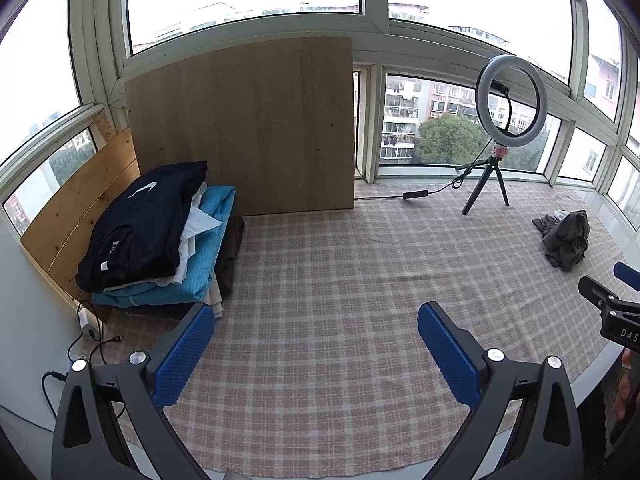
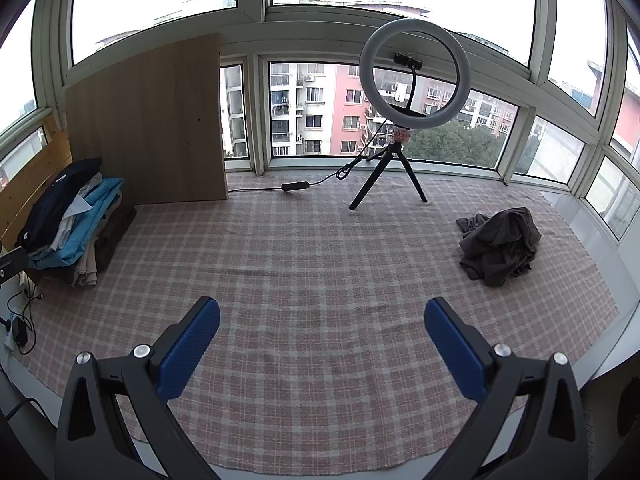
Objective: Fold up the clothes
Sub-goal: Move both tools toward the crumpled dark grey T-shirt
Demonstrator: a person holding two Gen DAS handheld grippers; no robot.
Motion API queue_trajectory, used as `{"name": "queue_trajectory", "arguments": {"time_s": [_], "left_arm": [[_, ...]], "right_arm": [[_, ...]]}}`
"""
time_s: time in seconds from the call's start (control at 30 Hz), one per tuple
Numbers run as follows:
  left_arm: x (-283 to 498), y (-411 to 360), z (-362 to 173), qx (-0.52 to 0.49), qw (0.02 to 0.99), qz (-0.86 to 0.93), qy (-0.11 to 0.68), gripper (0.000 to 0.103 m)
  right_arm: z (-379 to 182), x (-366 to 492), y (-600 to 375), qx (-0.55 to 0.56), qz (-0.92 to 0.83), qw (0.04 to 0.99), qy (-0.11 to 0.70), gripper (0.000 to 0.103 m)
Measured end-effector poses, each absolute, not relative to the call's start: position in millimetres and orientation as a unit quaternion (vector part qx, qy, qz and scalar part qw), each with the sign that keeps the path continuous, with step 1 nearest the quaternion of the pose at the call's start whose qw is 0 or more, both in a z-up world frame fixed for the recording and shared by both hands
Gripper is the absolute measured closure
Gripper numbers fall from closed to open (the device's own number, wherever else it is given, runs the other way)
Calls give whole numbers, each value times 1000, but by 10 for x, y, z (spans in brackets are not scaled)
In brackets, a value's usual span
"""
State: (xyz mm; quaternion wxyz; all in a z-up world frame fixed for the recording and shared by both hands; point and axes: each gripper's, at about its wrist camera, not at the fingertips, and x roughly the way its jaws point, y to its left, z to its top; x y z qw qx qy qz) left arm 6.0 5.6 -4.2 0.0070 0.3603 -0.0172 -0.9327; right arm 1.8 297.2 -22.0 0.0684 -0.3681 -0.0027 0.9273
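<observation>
Ahead of you a ring light point(image 2: 414, 76) stands on a black tripod point(image 2: 390, 176) by the windows point(image 2: 312, 108), its cable point(image 2: 320, 182) trailing left across the checked cloth point(image 2: 304, 264). A wooden board point(image 2: 148, 124) leans upright at the back left, with a power strip point(image 1: 86, 318) and wires at the left edge.

The left gripper point(image 1: 316, 354) and the right gripper point(image 2: 322, 350) look the same. Each has two black plastic arms with triangle holes, round silver screws, and bumpy blue pads point(image 2: 188, 350) on the inner sides of its fingers.
</observation>
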Motion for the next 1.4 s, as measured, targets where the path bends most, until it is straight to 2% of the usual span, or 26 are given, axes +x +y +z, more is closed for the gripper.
{"name": "queue_trajectory", "arguments": {"time_s": [0.37, 0.8, 1.0, 1.3, 1.4], "left_arm": [[-155, 75, -167, 386, -4, -923, 2, 1], [-415, 364, -242, 392, -36, -919, -40, 1], [-548, 486, -309, 406, -67, -911, -26, 1], [-649, 668, -410, 408, -106, -907, 1, 1], [-699, 788, -440, 413, -95, -905, -22, 2]], "right_arm": [[-219, 8, 3012, -368, 926, 80, -3, 0], [-256, 38, 3320, -356, 927, 115, 34, 0], [-323, 119, 3413, -344, 931, 122, 17, 0], [-391, 114, 3663, -359, 917, 174, 16, 0], [-386, 99, 3767, -360, 911, 199, 11, 0]]}}
